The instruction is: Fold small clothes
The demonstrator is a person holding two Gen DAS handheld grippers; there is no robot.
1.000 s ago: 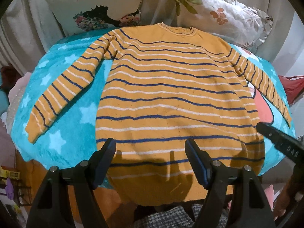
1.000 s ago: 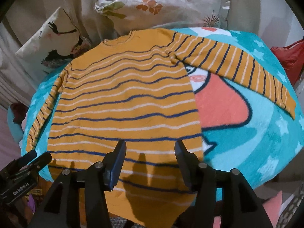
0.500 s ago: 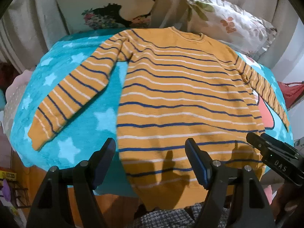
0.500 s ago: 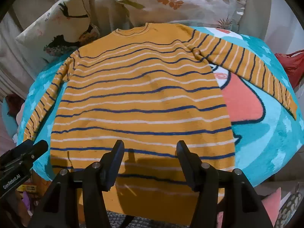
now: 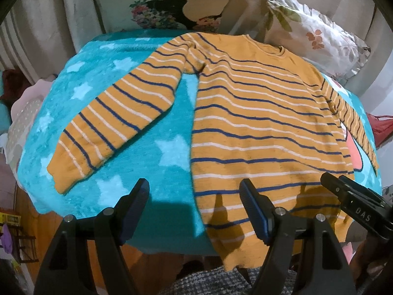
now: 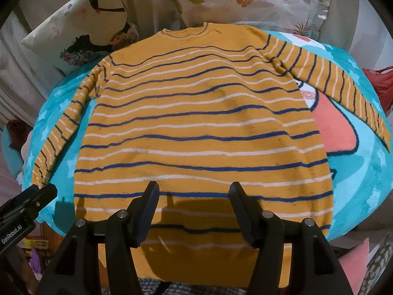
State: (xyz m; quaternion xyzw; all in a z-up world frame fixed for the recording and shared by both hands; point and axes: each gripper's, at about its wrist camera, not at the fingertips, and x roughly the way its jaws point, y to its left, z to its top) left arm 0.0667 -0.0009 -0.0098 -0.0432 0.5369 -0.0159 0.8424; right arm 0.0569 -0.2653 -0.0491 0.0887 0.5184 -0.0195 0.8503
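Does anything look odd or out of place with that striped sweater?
Mostly tidy: the sweater lies flat on the blanket, sleeves spread. Only its bottom hem hangs over the blanket's near edge.

We note one mustard-yellow sweater (image 5: 258,127) with thin navy and white stripes, lying flat and unfolded on the blanket, collar at the far end. Both sleeves angle outward and toward us. Its hem hangs over the near edge.

sweater (image 6: 201,123) flat on blanket (image 5: 110,98), pillows (image 6: 240,2) behind it
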